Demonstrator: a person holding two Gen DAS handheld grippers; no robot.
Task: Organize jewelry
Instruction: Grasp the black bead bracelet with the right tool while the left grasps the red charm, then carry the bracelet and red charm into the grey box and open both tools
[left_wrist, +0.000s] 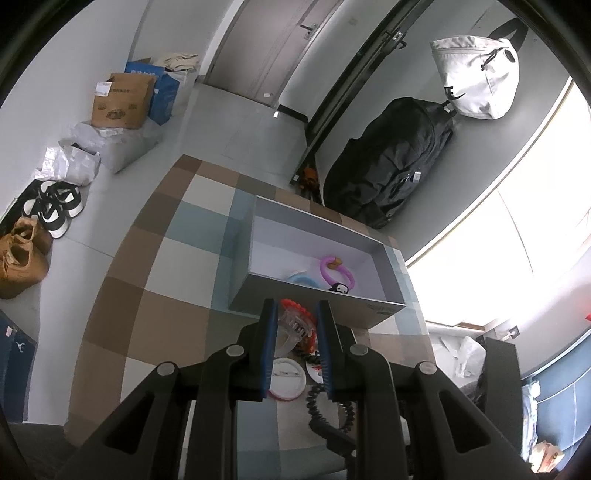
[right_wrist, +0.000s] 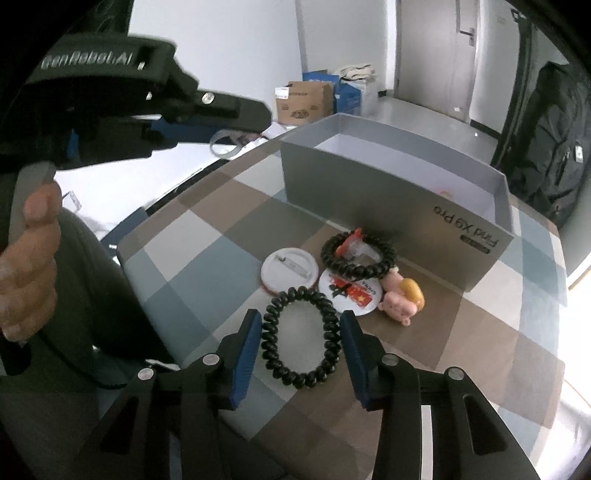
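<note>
My right gripper (right_wrist: 299, 328) points down at the checked tablecloth and is shut on a black coil hair tie (right_wrist: 300, 380), with a pad against each side of the loop. My left gripper (left_wrist: 295, 310) hangs above the table, shut on a clear hair claw clip (left_wrist: 293, 326). Just beyond it stands the open grey box (left_wrist: 314, 295), which holds a purple ring (left_wrist: 349, 275), a blue ring (left_wrist: 301, 277) and a small black piece. On the cloth lie a second black coil (right_wrist: 358, 258) over a red-and-clear clip, two round badges (right_wrist: 290, 271) and a pink pig charm (right_wrist: 402, 301).
A person's hand (right_wrist: 29, 258) grips the left gripper's handle at the left of the right wrist view. A black backpack (left_wrist: 391, 162) and a white bag (left_wrist: 476, 81) hang behind the table. Shoes (left_wrist: 51, 206) and cardboard boxes (left_wrist: 122, 99) line the floor by the wall.
</note>
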